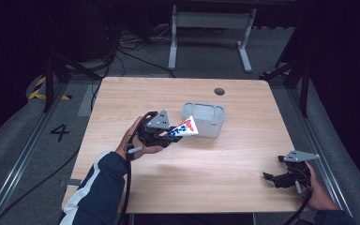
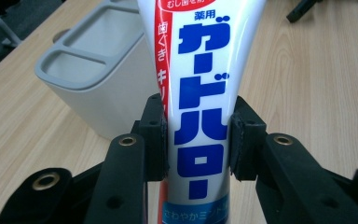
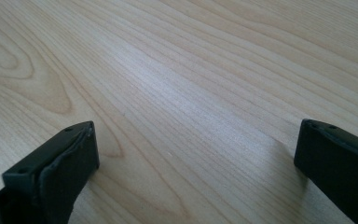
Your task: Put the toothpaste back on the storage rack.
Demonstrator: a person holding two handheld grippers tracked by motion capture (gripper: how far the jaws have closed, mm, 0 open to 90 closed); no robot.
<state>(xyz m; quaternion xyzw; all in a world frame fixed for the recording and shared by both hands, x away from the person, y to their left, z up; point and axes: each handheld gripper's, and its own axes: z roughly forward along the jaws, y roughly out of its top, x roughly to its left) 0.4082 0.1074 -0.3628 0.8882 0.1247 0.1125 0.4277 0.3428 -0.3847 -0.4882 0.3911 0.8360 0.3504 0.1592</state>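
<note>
Gripping the toothpaste tube (image 2: 200, 116) across its flat body, my left gripper (image 1: 157, 131) has both jaws pressed against the tube's sides, and I hold it above the tabletop (image 1: 122, 101) left of centre. The tube's far end points at the grey compartmented holder (image 1: 205, 119), reaching just to its near-left wall in the high view. In the left gripper view the holder (image 2: 88, 70) stands to the left of the tube, its open compartments facing up.

I judge the soft tube could slide or twist between the jaws, since the hold is on a slick, tapering surface. It could also catch the holder's rim and push the light holder along the wood.

Far to the right, my right gripper (image 1: 283, 176) rests low near the tabletop's right front corner, jaws wide apart and holding nothing; its own view has bare wood (image 3: 191, 93) between them. Room is ample between the two grippers, but the right one sits close to the edge.
</note>
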